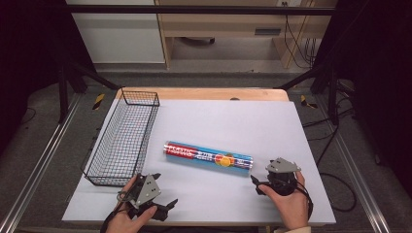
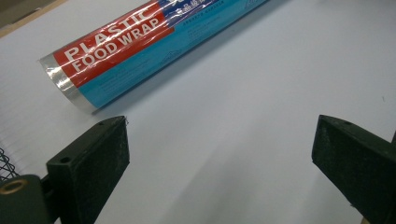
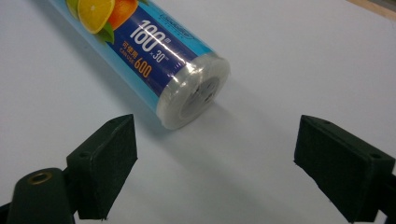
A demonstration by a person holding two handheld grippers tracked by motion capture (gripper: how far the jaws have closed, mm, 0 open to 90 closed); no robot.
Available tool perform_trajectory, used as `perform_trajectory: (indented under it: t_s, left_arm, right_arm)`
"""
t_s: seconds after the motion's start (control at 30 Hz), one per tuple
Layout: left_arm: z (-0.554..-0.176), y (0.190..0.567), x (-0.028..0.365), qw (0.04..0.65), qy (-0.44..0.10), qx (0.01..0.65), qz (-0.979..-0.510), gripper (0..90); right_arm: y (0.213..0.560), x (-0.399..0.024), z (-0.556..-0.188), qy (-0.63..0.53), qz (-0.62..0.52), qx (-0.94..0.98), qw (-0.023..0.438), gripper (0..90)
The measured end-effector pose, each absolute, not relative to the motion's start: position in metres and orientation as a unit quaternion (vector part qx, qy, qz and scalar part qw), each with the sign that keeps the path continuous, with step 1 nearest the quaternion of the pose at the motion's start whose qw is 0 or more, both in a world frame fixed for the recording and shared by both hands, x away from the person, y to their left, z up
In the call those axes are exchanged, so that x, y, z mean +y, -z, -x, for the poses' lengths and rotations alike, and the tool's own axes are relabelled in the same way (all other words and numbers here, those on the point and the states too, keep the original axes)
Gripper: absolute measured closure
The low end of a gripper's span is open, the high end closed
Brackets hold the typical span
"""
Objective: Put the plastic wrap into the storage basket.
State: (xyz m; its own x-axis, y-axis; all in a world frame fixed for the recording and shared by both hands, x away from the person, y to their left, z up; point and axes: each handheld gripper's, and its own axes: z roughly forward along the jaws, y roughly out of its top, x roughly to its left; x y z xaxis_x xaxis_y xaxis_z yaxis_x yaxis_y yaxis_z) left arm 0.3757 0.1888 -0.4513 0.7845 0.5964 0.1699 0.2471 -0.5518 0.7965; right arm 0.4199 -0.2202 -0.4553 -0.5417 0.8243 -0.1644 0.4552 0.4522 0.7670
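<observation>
Roll: the plastic food wrap roll (image 1: 209, 155) lies flat on its side in the middle of the surface (image 1: 262, 121), running left to right, touching neither of my tools; its red end points toward the wire basket (image 1: 124, 141), near it but apart
How it handles: I'd judge it stiff and fairly light, a rigid tube under glossy film; slick, and round, so it could roll or slip away if nudged off-centre
Where to take hold: across the barrel just in from an end, pads square on the curve; the clear film cap (image 3: 196, 91) looks too slippery and soft to trust
Left hand-held gripper (image 1: 165, 206): released, jaws wide with nothing between them; low at my near left, aimed at the red end (image 2: 109, 46), short of it
Right hand-held gripper (image 1: 256, 184): released too, jaws apart and empty; the capped end sits just ahead of the gap, not yet inside
Basket: long, empty, along the left edge
</observation>
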Motion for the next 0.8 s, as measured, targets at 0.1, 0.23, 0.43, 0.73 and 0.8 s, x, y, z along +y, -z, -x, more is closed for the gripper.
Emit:
perform_trajectory:
  t_s: [0.1, 0.23, 0.43, 0.73, 0.8]
  left_arm:
    - [-0.376, 0.449, 0.192, 0.408, -0.212, 0.247, -0.853, 4.3]
    - [-0.375, 0.447, 0.197, 0.411, -0.208, 0.25, -0.852, 4.3]
    - [-0.37, 0.444, 0.2, 0.412, -0.205, 0.245, -0.853, 4.3]
    - [-0.369, 0.443, 0.205, 0.415, -0.203, 0.248, -0.851, 4.2]
    - [-0.369, 0.443, 0.206, 0.416, -0.199, 0.246, -0.853, 4.0]
  right_arm:
    - [0.452, -0.214, -0.424, -0.322, -0.378, 0.825, 0.27, 12.1]
    - [0.445, -0.208, -0.43, -0.286, -0.348, 0.851, 0.269, 10.2]
    - [0.416, -0.197, -0.438, -0.254, -0.312, 0.877, 0.263, 9.6]
    - [0.379, -0.172, -0.469, -0.206, -0.236, 0.923, 0.224, 13.1]
    - [0.379, -0.168, -0.477, -0.2, -0.227, 0.93, 0.208, 13.9]
